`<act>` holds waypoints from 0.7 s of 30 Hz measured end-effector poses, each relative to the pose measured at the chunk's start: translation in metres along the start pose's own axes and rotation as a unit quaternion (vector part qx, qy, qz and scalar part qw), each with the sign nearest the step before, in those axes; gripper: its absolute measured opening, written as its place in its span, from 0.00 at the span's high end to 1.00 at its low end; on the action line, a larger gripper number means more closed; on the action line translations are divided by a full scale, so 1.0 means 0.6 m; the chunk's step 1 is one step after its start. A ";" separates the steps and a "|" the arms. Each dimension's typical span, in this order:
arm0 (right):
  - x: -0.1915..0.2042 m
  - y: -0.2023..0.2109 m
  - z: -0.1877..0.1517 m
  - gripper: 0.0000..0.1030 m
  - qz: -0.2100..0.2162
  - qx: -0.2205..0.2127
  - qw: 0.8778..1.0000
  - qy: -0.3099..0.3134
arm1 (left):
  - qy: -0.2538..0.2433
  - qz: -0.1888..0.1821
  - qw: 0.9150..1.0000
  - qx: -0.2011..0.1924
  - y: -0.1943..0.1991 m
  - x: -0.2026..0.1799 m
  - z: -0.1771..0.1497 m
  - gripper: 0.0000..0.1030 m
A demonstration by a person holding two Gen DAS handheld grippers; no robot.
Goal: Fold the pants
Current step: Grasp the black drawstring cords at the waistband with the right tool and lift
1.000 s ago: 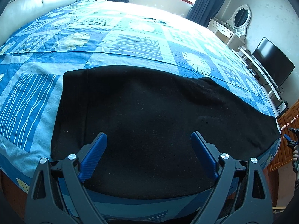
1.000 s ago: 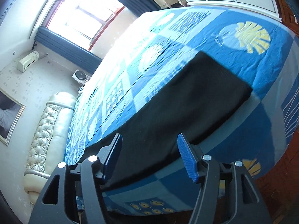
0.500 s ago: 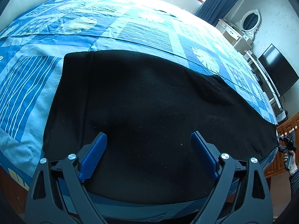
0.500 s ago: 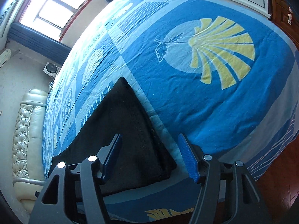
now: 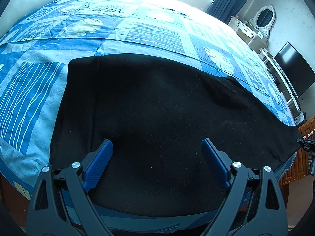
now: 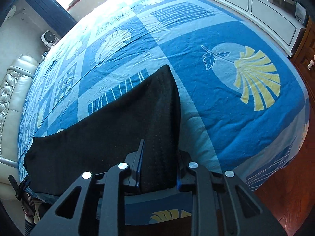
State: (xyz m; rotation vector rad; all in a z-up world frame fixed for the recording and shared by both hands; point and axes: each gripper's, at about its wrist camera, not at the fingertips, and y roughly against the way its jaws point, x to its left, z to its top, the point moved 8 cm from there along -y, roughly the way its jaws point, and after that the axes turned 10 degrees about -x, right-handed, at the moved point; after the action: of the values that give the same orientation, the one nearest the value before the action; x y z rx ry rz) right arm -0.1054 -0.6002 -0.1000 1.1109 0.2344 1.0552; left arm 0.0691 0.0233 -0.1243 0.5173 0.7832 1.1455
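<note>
Now right gripper point(image 6: 159, 165) clamps the pants point(image 6: 110, 133); left gripper point(image 5: 156, 155) gapes above.

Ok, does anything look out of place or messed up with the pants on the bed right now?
Nothing stands out. The black pants lie flat on the blue bedspread, no bunching or damage visible. The right gripper is closed on their leg end near the bed's edge; the left gripper hangs open above the other end.

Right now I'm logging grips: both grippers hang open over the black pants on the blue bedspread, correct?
Not quite. The left gripper is open over the black pants on the blue bedspread, but the right wrist view shows the right gripper shut on the pants' end.
</note>
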 end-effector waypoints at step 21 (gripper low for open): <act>0.521 0.107 -0.017 0.76 0.114 -0.100 0.967 0.203 | 0.021 -0.037 0.999 -0.005 0.015 0.004 -0.006 0.12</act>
State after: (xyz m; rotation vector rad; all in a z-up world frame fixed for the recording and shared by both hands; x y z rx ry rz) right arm 0.0151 -0.3454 0.0496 0.7433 0.3226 1.4781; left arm 0.0612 0.0284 -0.1205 0.4541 0.8263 1.0934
